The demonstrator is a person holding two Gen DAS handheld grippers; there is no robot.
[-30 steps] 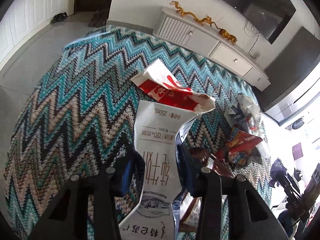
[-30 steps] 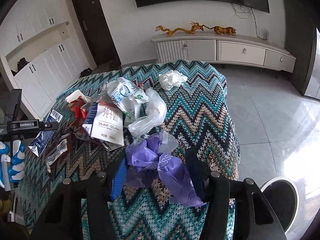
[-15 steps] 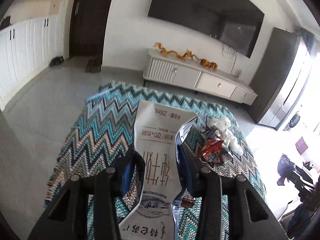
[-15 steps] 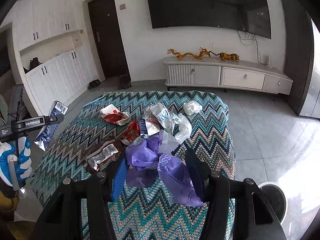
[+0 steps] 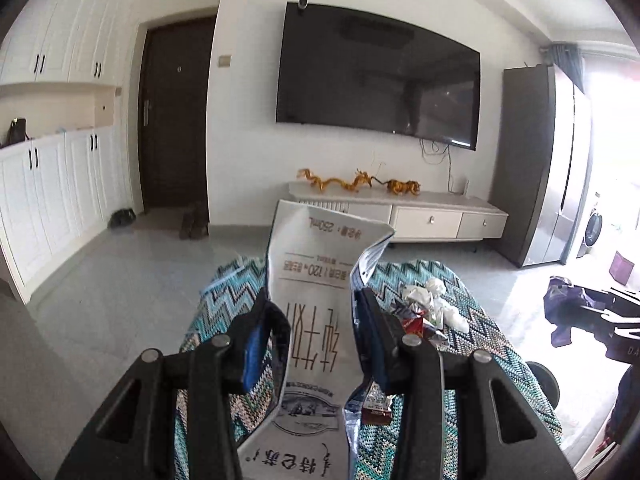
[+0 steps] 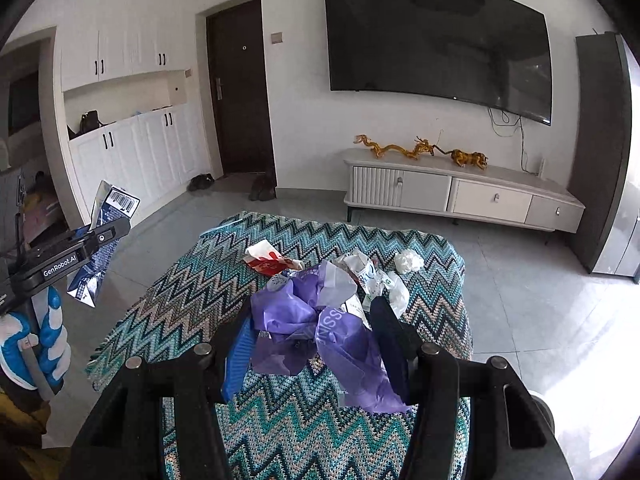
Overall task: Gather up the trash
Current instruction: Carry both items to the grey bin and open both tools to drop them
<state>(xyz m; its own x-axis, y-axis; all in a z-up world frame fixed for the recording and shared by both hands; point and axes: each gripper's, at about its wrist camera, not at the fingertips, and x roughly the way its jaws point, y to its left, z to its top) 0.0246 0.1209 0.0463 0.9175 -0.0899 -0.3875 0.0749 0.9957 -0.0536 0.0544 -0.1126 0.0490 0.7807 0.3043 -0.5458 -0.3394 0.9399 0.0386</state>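
Observation:
My left gripper (image 5: 314, 302) is shut on a flattened white milk carton (image 5: 316, 264) with blue sides, held up in the air off the table's left side. The right wrist view shows that gripper (image 6: 105, 236) and carton (image 6: 116, 200) at the left, with a blue-and-white gloved hand (image 6: 38, 340) below. My right gripper (image 6: 312, 314) is shut on a crumpled purple plastic bag (image 6: 288, 312) above the near end of the zigzag-cloth table (image 6: 192, 280). On the cloth lie a red-and-white wrapper (image 6: 264, 262), white plastic bags (image 6: 374, 276) and a white crumpled tissue (image 6: 408, 260).
A white TV cabinet (image 6: 460, 196) with gold dragon figures stands under a wall TV beyond the table. White cupboards (image 6: 132, 152) and a dark door line the left wall. A dark round thing (image 5: 542, 378) sits on the floor right of the table. Grey tiled floor surrounds the table.
Both grippers have risen and drawn back from the table with the carton and the purple bag still in them. Both views have tilted up toward the TV wall.

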